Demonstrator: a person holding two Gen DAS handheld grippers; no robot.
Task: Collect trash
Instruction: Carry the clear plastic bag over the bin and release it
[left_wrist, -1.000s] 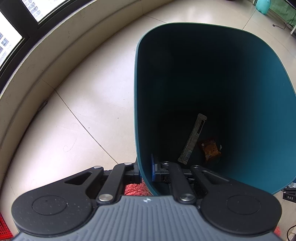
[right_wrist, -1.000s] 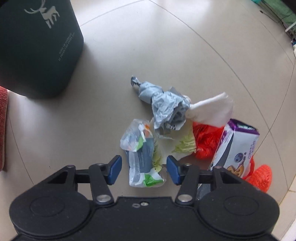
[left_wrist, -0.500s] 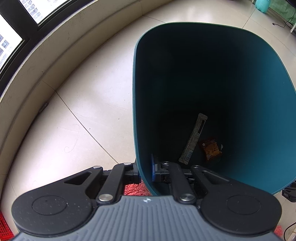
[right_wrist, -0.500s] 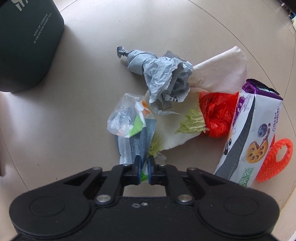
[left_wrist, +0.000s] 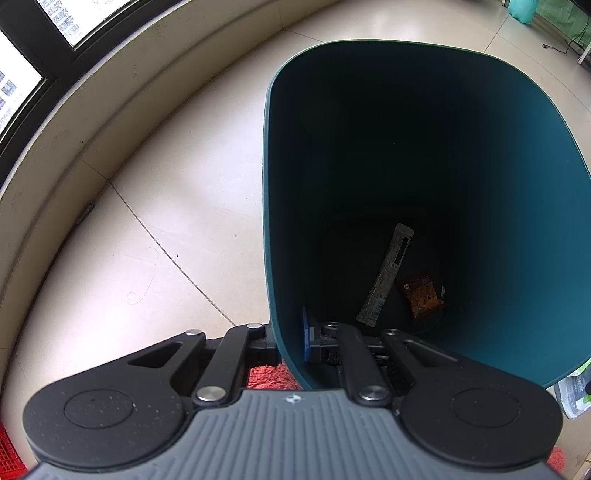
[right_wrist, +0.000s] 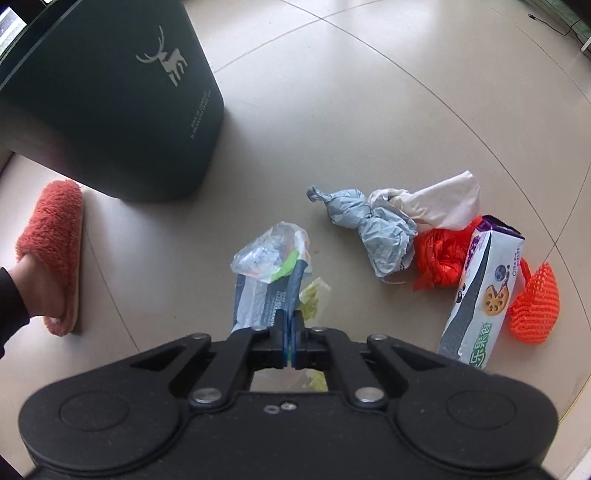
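The right hand-held gripper (right_wrist: 289, 345) is clamped tight on the near end of a crumpled clear-and-grey plastic wrapper (right_wrist: 266, 273), which hangs from the pads clear of the floor (right_wrist: 369, 110) and reaches toward 12 o'clock. A yellow-green scrap (right_wrist: 314, 295) shows just beside it at 1 o'clock. Farther out at 2 o'clock lies the remaining litter: a knotted grey bag (right_wrist: 373, 229), touching a white tissue wad (right_wrist: 439, 205), a red plastic bag (right_wrist: 439, 254), a purple-and-white snack box (right_wrist: 480, 295) and an orange mesh piece (right_wrist: 535, 299) at 3 o'clock. At 9 o'clock a foot in an orange fuzzy slipper (right_wrist: 51, 251) stands on the floor; beyond it, at 11 o'clock, sits the dark bin (right_wrist: 110, 110) with a deer emblem.

The left hand-held gripper (left_wrist: 291, 341) is pinched narrow on the near wall of the teal bin (left_wrist: 535, 184), one finger inside, one outside. Deep inside, at 1 o'clock, a long pale wrapper strip (left_wrist: 386, 277) and an orange snack packet (left_wrist: 423, 297) lie on the bottom. A window frame (left_wrist: 29, 55) curves past at 10 o'clock.
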